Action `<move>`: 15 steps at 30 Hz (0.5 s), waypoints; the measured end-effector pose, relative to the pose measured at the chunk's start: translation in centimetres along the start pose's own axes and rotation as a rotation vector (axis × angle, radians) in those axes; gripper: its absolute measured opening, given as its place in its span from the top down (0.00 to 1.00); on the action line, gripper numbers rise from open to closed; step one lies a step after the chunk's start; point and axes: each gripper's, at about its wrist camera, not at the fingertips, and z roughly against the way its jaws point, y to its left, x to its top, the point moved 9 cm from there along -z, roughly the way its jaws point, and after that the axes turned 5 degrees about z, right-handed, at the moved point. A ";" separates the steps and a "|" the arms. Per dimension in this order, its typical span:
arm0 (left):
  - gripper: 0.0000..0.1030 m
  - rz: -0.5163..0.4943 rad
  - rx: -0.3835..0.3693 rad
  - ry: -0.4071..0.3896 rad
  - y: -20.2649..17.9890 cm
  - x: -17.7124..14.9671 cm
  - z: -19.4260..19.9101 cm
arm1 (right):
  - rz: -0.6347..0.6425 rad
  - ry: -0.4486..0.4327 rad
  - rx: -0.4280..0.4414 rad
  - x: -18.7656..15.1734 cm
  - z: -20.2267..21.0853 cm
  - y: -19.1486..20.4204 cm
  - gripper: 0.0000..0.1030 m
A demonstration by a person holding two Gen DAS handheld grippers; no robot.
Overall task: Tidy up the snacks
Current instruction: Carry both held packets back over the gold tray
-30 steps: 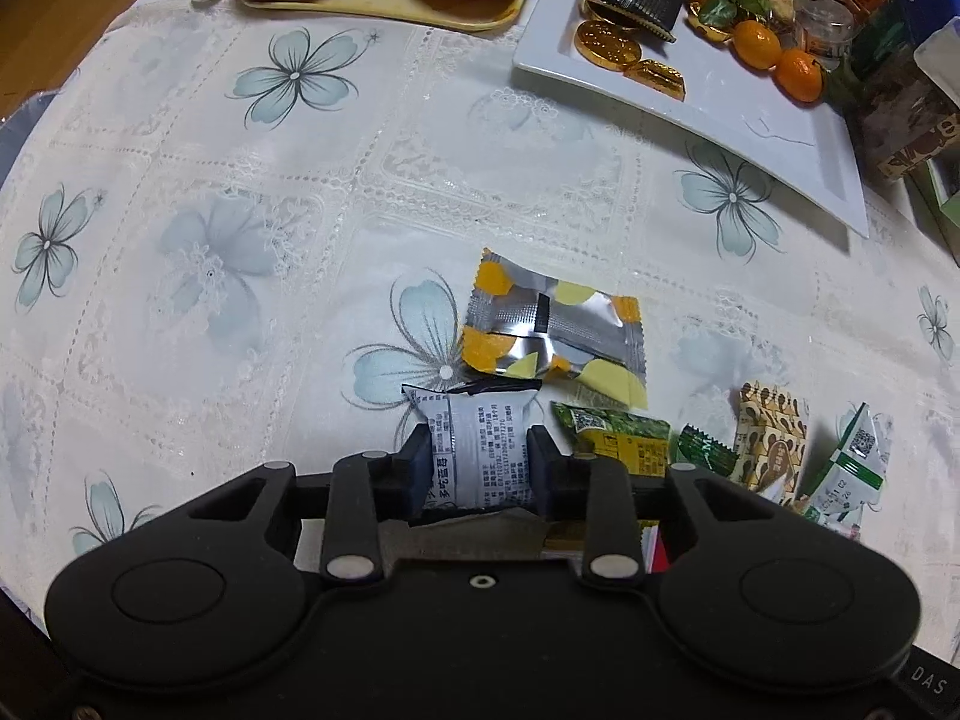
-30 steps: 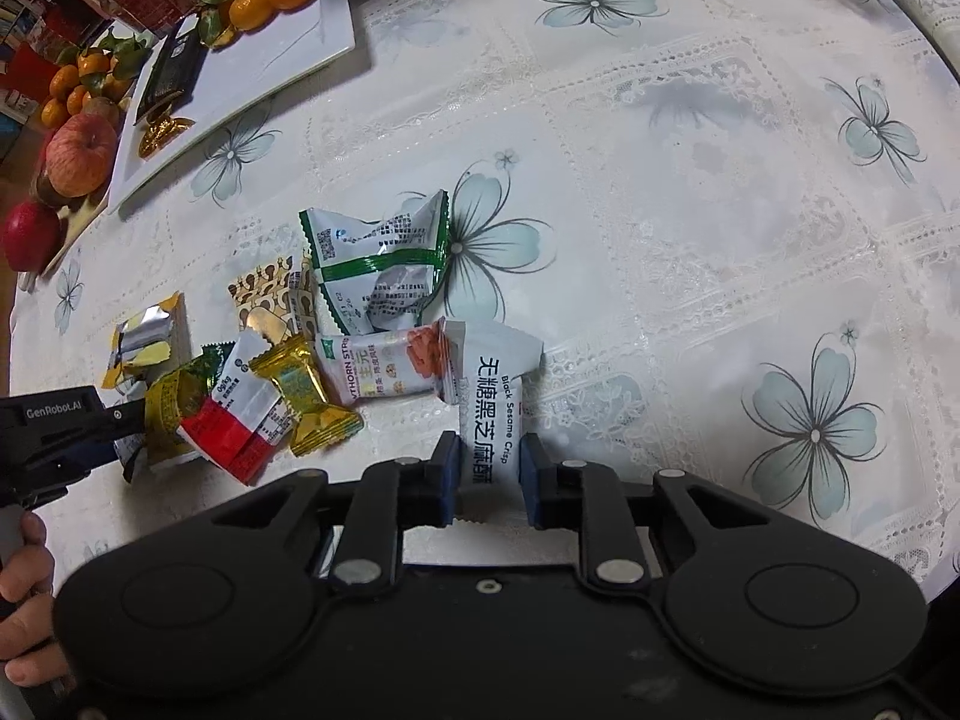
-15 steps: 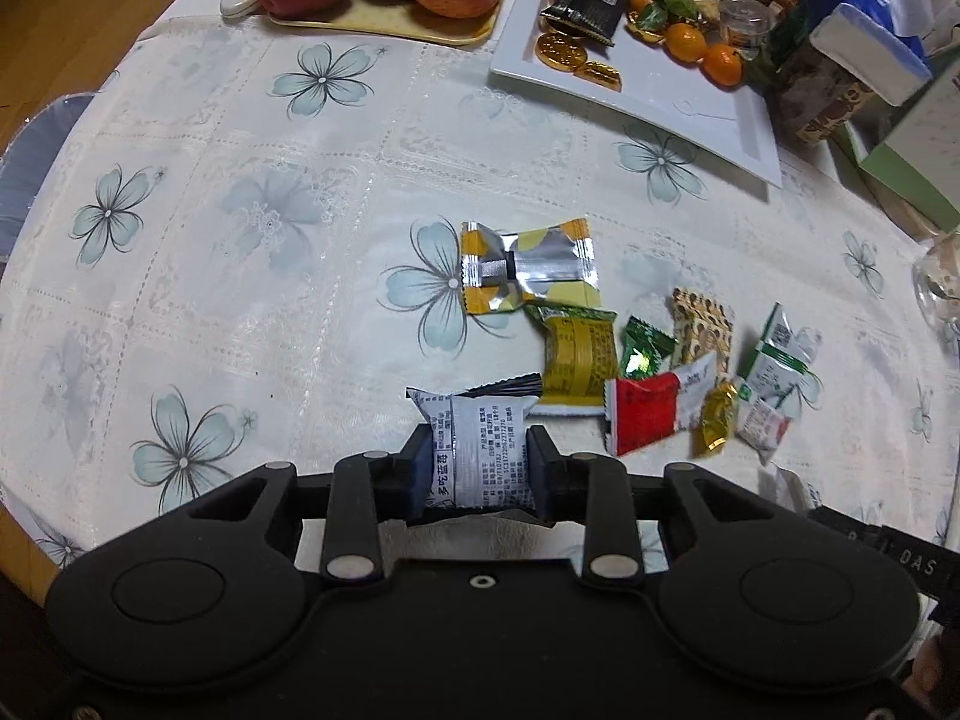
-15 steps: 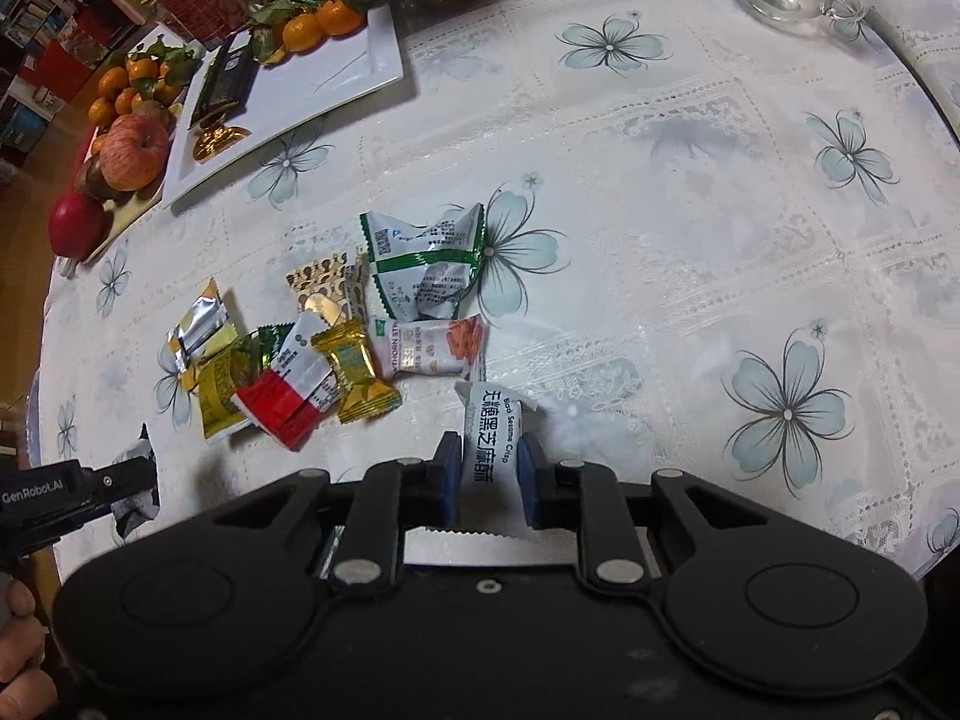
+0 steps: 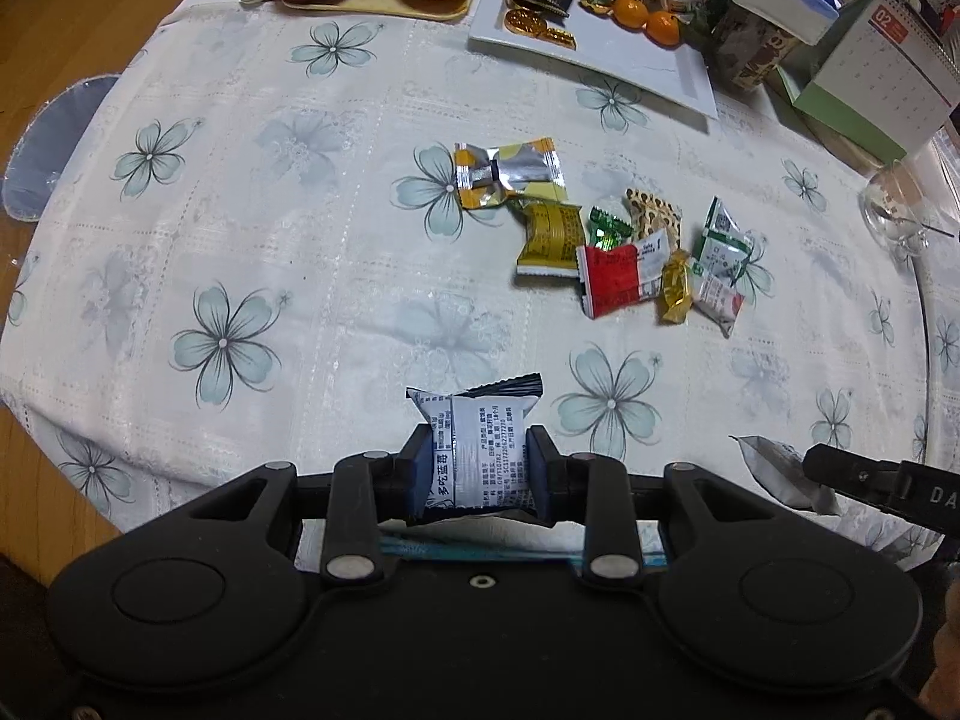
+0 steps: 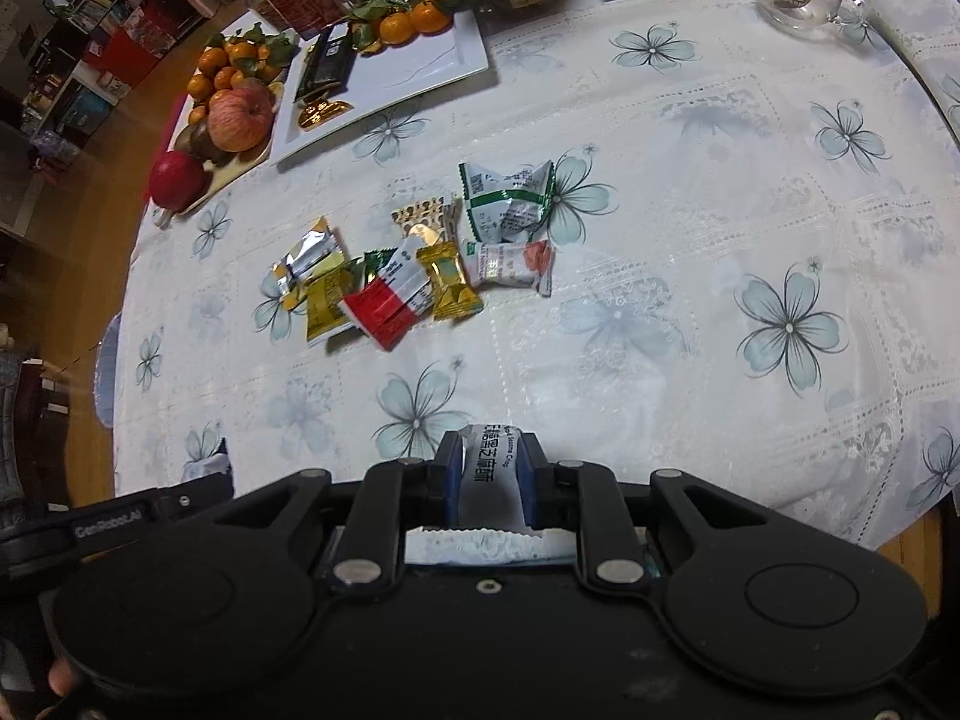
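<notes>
A: Nearest in the left wrist view, the left gripper (image 5: 479, 468) has its jaws clamped on a silver-white snack pack (image 5: 477, 444), pinched across the middle and clear of the floral tablecloth (image 5: 288, 192). Its back panel is printed in small Chinese text, too fine to read.

B: The right gripper (image 6: 491, 480) has its jaws nearly together on a thin white sesame crisp packet (image 6: 489, 474); "Sesame Crisp" is legible. That grip looks the riskier one, since a slim, slippery wrapper could slide out if the hand tilts.

A: Farther off, the remaining snack pile (image 5: 624, 252) lies mid-table. A low pass could scatter it.

B: Beyond it, the white plate (image 5: 660, 69) is crowded along its far side with tangerines (image 5: 645, 18), so a dropped packet may knock them. The calendar (image 5: 882, 66) shows "02".
</notes>
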 end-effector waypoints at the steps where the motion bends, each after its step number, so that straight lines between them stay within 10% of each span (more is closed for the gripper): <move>1: 0.61 -0.007 0.003 0.002 0.1 -0.6 -0.2 | 0.007 0.000 0.007 -0.5 0.3 0.2 0.80; 15: 0.61 -0.110 0.000 0.093 0.1 -9.1 -0.5 | 0.108 0.063 0.053 -10.7 0.7 1.1 0.80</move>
